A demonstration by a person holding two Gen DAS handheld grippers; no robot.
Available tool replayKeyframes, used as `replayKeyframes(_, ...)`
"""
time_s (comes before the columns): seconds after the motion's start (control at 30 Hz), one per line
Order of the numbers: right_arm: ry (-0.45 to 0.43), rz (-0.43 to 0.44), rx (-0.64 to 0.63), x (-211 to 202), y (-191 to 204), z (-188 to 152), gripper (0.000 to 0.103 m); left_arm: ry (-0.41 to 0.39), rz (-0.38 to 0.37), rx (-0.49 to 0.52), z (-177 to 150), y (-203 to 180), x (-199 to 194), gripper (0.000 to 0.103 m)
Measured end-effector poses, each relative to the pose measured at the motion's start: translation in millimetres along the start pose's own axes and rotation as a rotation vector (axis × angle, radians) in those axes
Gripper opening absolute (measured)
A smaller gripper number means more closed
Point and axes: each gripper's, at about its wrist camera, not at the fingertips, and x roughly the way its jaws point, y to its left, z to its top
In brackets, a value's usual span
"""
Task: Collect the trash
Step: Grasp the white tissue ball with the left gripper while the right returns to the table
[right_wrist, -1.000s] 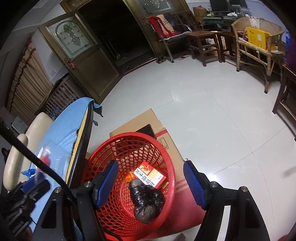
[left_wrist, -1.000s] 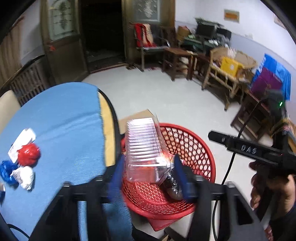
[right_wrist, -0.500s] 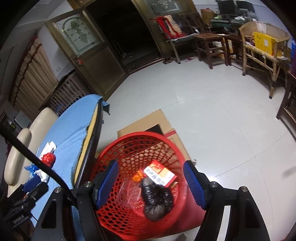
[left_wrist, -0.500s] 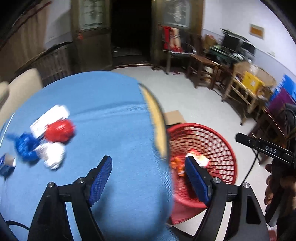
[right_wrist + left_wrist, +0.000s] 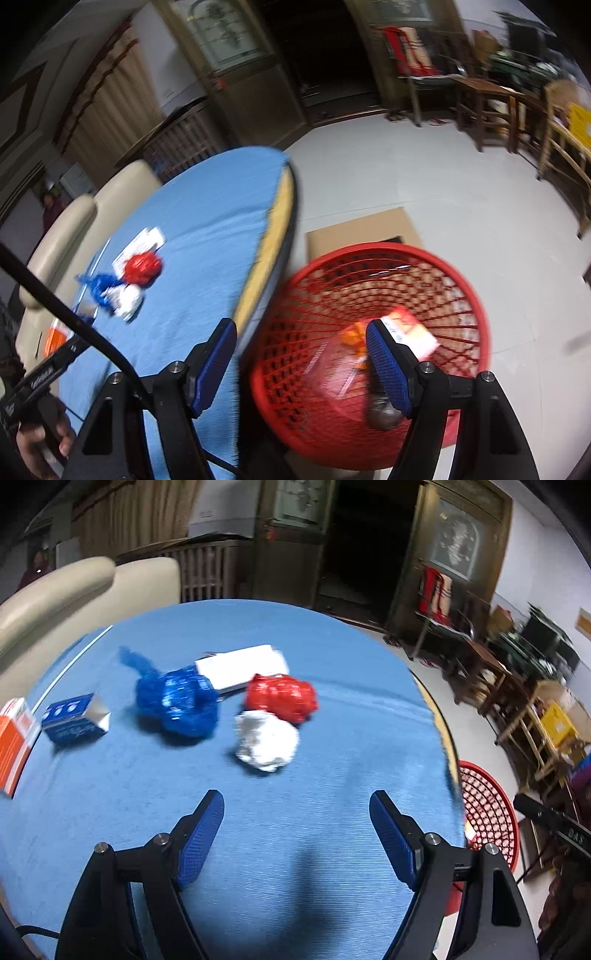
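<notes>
My left gripper [image 5: 295,801] hovers open and empty over the blue-covered round table [image 5: 332,686]. Ahead of it lie a white paper wad [image 5: 266,740], a red crumpled bag [image 5: 280,698], a blue crumpled bag [image 5: 177,701] and a white card [image 5: 240,666]. A small blue box [image 5: 74,718] and an orange box [image 5: 14,746] sit at the left. My right gripper [image 5: 300,326] is open with nothing in it, above the gap between table edge and red mesh basket [image 5: 369,248]. The basket holds a red-and-white box [image 5: 413,328], an orange wrapper [image 5: 352,334], a black bag [image 5: 384,410] and blurred clear plastic.
The basket [image 5: 487,812] stands on flattened cardboard [image 5: 362,229] on the pale floor, right of the table. A cream sofa [image 5: 74,587] lies behind the table. Wooden chairs and tables [image 5: 487,107] line the far wall. A hand [image 5: 37,435] holds the left gripper's handle.
My left gripper let go of the clear plastic container over the basket, then swung left over the table and rolled. The right gripper shifted left, bringing the table into its view.
</notes>
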Motion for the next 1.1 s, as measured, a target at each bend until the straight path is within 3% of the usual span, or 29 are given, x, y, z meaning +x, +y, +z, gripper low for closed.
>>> replayKeyframes(0.43, 0.059, 0.084, -0.118, 27.7, 66.4, -3.5, 0.076, 0.002, 0.023, -0.048, 7.8, 24.3, 8.7, 0.081)
replayKeyframes(1.1, 0.082, 0.103, -0.049, 37.9, 43.8, -4.0, 0.076, 0.033, 0.030, 0.012, 30.6, 8.6, 46.3, 0.082)
